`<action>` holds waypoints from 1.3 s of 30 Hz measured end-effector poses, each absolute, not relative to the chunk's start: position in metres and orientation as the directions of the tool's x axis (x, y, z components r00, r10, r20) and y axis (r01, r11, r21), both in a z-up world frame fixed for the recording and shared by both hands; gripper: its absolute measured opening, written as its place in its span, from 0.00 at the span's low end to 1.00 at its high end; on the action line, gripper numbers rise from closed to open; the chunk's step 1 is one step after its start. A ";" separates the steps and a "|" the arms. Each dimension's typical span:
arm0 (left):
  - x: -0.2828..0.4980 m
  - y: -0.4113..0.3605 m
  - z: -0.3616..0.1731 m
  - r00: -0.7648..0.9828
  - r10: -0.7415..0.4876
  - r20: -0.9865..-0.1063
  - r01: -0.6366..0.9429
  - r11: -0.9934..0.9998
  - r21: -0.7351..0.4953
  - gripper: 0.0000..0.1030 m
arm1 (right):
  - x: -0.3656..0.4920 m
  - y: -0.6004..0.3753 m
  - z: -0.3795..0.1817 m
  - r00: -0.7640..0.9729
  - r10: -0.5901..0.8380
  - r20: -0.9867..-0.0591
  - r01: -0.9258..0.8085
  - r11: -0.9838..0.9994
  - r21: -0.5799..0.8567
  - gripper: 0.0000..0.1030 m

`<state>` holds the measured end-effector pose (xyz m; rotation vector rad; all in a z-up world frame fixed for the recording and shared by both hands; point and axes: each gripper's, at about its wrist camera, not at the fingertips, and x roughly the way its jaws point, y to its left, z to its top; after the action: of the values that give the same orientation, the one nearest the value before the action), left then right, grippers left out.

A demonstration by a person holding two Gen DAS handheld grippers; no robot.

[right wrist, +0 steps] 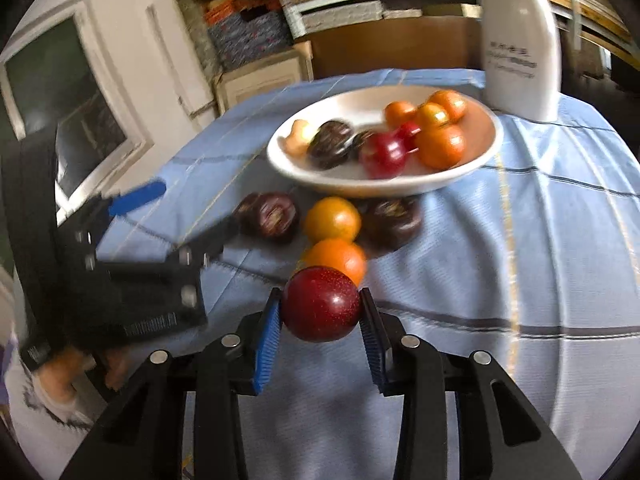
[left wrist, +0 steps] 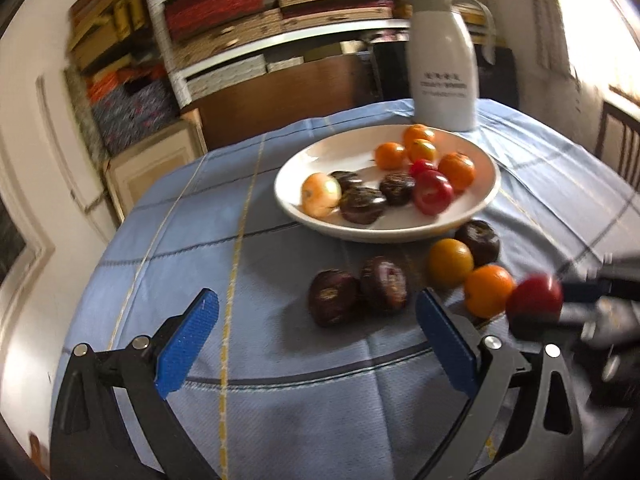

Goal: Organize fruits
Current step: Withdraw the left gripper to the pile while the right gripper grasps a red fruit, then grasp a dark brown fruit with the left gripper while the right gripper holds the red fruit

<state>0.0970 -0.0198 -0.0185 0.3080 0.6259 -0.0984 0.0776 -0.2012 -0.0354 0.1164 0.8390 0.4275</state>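
Right gripper [right wrist: 321, 312] is clamping a dark red plum [right wrist: 321, 309] between its blue pads, just in front of the white bowl [right wrist: 476, 168] of fruit. Left gripper [left wrist: 316, 340] is hanging wide apart and empty over the blue tablecloth [left wrist: 280, 360], near two dark fruits [left wrist: 358, 294].

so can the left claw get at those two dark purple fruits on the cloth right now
Probably yes. The left claw stands open and empty, and the two dark purple fruits lie on the tablecloth just ahead of its pads with nothing between. The right claw, gripping a red plum, sits off to the side.
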 end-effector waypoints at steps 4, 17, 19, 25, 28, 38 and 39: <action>0.099 -0.036 -0.024 0.805 -0.046 -0.592 0.264 0.920 0.288 0.85 | 0.082 -0.221 -0.030 0.614 0.416 -0.671 -0.270 0.909 0.317 0.37; 0.119 -0.049 -0.030 0.714 -0.216 -0.665 0.430 0.886 0.174 0.43 | 0.087 -0.234 -0.029 0.620 0.420 -0.663 -0.239 0.906 0.350 0.37; 0.118 -0.052 -0.028 0.718 -0.223 -0.660 0.440 0.879 0.182 0.39 | 0.087 -0.235 -0.029 0.622 0.419 -0.661 -0.233 0.905 0.355 0.37; 0.117 -0.051 -0.025 0.710 -0.248 -0.659 0.465 0.868 0.174 0.26 | 0.088 -0.237 -0.030 0.620 0.421 -0.662 -0.227 0.904 0.362 0.37; 0.120 -0.049 -0.030 0.732 -0.180 -0.657 0.420 0.879 0.227 0.26 | 0.088 -0.237 -0.030 0.621 0.422 -0.660 -0.226 0.903 0.364 0.37; 0.134 -0.034 -0.036 0.685 -0.206 -0.699 0.411 0.901 0.137 0.26 | 0.088 -0.236 -0.030 0.620 0.426 -0.659 -0.231 0.901 0.366 0.38; 0.133 -0.037 -0.037 0.686 -0.204 -0.699 0.418 0.896 0.149 0.27 | 0.088 -0.236 -0.030 0.619 0.427 -0.659 -0.232 0.901 0.366 0.38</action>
<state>0.1331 -0.0368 -0.0365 0.3094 0.7377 -0.3544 0.0881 -0.2356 -0.0297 0.2555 0.8204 0.3836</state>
